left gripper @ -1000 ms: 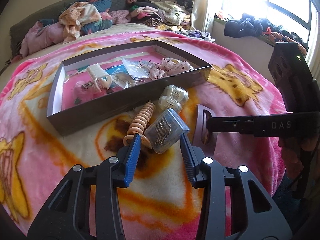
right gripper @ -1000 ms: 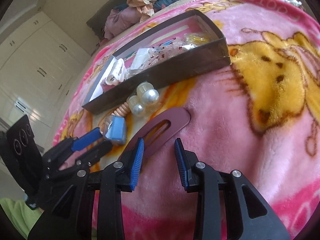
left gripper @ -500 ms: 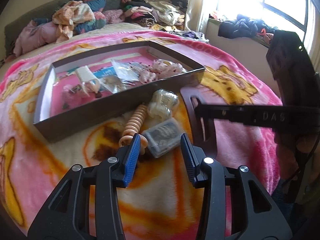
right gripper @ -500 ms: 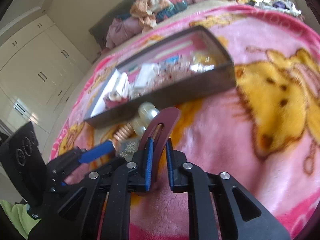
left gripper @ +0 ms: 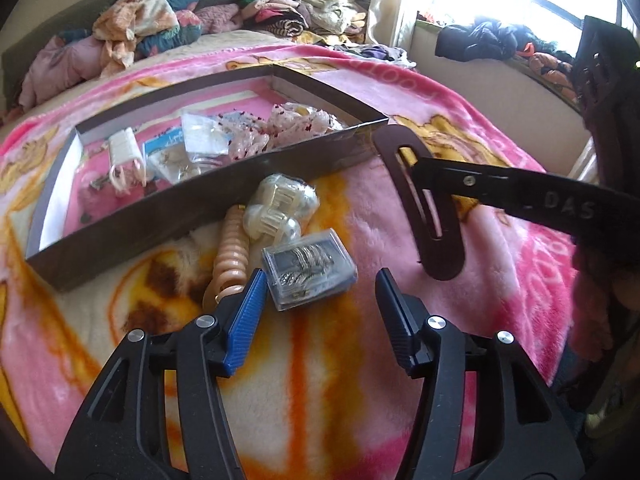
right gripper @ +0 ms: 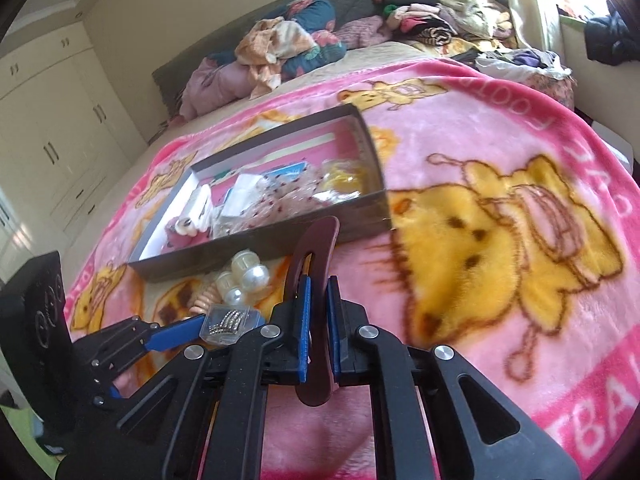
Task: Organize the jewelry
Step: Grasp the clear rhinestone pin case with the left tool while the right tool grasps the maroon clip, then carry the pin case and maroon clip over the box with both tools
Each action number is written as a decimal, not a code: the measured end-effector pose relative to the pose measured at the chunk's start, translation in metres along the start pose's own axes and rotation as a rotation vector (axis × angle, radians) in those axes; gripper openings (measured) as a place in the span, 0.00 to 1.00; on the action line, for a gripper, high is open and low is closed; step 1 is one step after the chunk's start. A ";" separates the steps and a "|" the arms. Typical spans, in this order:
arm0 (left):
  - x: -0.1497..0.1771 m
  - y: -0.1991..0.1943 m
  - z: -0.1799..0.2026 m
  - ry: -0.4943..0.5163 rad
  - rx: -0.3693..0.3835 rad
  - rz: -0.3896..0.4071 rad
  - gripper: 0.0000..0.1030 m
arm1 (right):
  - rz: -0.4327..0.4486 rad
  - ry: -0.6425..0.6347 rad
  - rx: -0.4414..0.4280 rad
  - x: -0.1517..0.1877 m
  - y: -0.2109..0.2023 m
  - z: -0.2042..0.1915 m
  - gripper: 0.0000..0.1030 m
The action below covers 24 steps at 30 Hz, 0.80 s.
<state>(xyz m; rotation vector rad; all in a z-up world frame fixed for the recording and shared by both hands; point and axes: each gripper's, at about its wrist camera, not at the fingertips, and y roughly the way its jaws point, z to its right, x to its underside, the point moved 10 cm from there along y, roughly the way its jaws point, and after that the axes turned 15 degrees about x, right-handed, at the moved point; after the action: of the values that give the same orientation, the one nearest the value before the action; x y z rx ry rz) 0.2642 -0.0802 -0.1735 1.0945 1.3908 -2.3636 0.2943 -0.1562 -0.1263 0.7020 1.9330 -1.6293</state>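
Maroon plastic is showing between the blue pads of the right gripper [right gripper: 318, 334]: it is pinching a long oval hair clip [right gripper: 314, 264] on its flat faces, lifted clear of the pink blanket [right gripper: 500, 152]. In the right wrist view the clip is sitting at centre frame, its long axis running up the picture and leaning slightly right, the far tip pointing toward the near wall of the brown box [right gripper: 260, 242]. In the left wrist view the same clip [left gripper: 430, 216] is hanging at centre right, its upper end close to the box corner [left gripper: 376, 128].

The left gripper [left gripper: 320, 300] is hovering with its jaws spread around nothing, just short of a small clear case of silver pieces [left gripper: 310, 272], beside a peach spiral tie [left gripper: 230, 256] and a pearly claw clip [left gripper: 280, 208].

The likely trouble: the grip is narrow and sits well back from the far tip, so the clip may be pivoting or slipping if it is swung quickly. Its leading tip could also be catching the box wall and pushing the light box along the soft blanket unless it is carried higher first.
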 end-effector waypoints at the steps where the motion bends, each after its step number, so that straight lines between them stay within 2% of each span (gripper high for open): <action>1: -0.002 0.001 0.000 -0.013 0.000 0.005 0.46 | 0.004 0.004 0.002 -0.001 -0.001 0.003 0.08; 3: -0.005 0.003 -0.001 -0.031 0.003 0.007 0.45 | 0.010 0.013 0.005 -0.003 -0.003 0.005 0.08; 4: -0.005 0.004 0.000 -0.030 -0.003 0.003 0.37 | 0.011 0.017 0.004 -0.003 -0.003 0.007 0.08; 5: -0.005 0.006 0.000 -0.032 -0.006 -0.003 0.35 | 0.012 0.019 0.002 -0.003 -0.004 0.007 0.08; 8: -0.005 0.007 0.000 -0.034 -0.001 -0.002 0.35 | 0.018 0.021 0.004 -0.004 -0.007 0.008 0.08; 17: -0.021 -0.015 0.009 -0.031 0.046 0.067 0.35 | 0.048 0.005 -0.012 -0.012 -0.017 0.001 0.08; 24: -0.039 -0.034 -0.001 -0.043 0.031 0.126 0.35 | 0.065 -0.008 -0.016 -0.021 -0.023 -0.005 0.08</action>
<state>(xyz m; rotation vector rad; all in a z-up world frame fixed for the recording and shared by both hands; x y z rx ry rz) 0.2756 -0.0688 -0.1248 1.0989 1.2369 -2.3124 0.2935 -0.1558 -0.0947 0.7426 1.8953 -1.5737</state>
